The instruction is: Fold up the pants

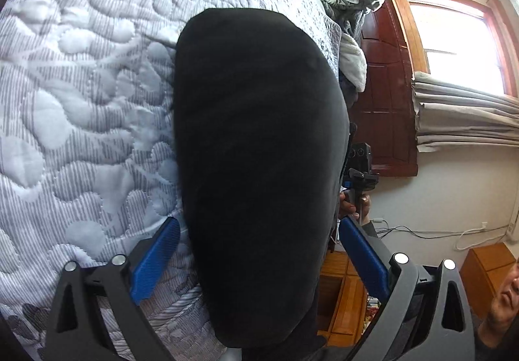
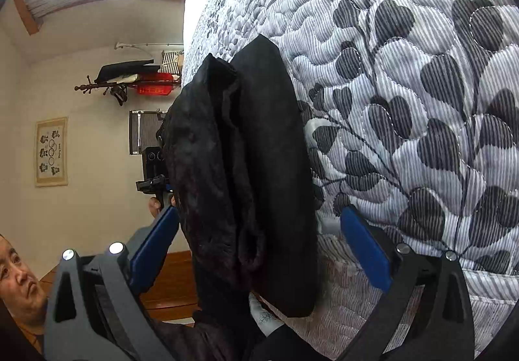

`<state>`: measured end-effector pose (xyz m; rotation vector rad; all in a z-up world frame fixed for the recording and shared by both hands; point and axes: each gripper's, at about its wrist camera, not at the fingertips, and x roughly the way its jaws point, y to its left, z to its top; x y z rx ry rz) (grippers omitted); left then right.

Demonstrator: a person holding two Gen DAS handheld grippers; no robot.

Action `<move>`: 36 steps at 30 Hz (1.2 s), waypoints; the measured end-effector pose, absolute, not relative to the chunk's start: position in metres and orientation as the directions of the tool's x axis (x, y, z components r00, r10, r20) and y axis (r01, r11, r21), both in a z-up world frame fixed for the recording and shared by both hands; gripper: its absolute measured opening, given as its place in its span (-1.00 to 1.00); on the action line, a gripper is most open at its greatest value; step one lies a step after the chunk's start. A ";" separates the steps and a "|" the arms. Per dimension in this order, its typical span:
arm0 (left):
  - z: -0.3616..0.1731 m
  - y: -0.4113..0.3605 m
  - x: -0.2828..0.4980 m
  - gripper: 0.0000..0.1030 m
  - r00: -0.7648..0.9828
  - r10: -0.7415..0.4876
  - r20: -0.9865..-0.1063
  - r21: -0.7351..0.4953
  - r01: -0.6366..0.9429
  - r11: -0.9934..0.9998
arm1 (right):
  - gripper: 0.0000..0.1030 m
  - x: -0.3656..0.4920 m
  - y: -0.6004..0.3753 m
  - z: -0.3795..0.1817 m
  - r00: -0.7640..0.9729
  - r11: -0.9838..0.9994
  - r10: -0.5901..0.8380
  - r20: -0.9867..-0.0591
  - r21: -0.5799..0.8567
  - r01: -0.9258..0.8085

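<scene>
Pants (image 1: pixel 259 166) lie dead ahead of both my grippers — a dark folded bundle on the bed (image 1: pixel 81 101), close to its near edge, with the long axis running straight away from me along the line my fingers point. In the left wrist view the bundle sits between the blue pads of my left gripper (image 1: pixel 259 250), which stand spread; neither pad presses the cloth as far as I can tell. My right gripper (image 2: pixel 259 244) is spread wide too, the pants between its pads with clear gaps on both sides. From the right view the bundle shows two layers side by side, the one toward the bed's edge looser and rumpled (that side hangs partly off the quilt, I judge). Both hands look about equally near; the right faces the rumpled layer, so I judge it better placed to tidy that part.

Writing: a red sign (image 2: pixel 152 89) on the far wall carries characters too small to read, and a framed picture (image 2: pixel 51 151) shows small figures, no legible text. No brand shows on the pants.
</scene>
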<state>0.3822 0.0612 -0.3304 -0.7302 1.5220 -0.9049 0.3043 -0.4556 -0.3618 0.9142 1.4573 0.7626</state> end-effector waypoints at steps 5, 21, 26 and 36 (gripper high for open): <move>-0.324 0.055 0.385 0.92 -0.164 -0.800 -0.578 -0.815 0.068 0.575 | 0.94 0.306 -0.455 -0.359 0.015 0.487 0.871 -0.491 0.868 0.101; -0.335 0.027 0.379 0.92 -0.202 -0.816 -0.542 -0.837 0.051 0.544 | 0.96 0.326 -0.401 -0.374 -0.061 0.457 0.889 -0.454 0.886 0.070; -0.335 0.028 0.379 0.85 -0.187 -0.801 -0.568 -0.820 0.046 0.571 | 0.96 0.325 -0.400 -0.370 -0.052 0.452 0.892 -0.450 0.890 0.064; -0.336 0.043 0.374 0.09 -0.151 -0.801 -0.580 -0.811 0.014 0.585 | 0.06 0.317 -0.393 -0.359 -0.003 0.467 0.884 -0.467 0.884 -0.013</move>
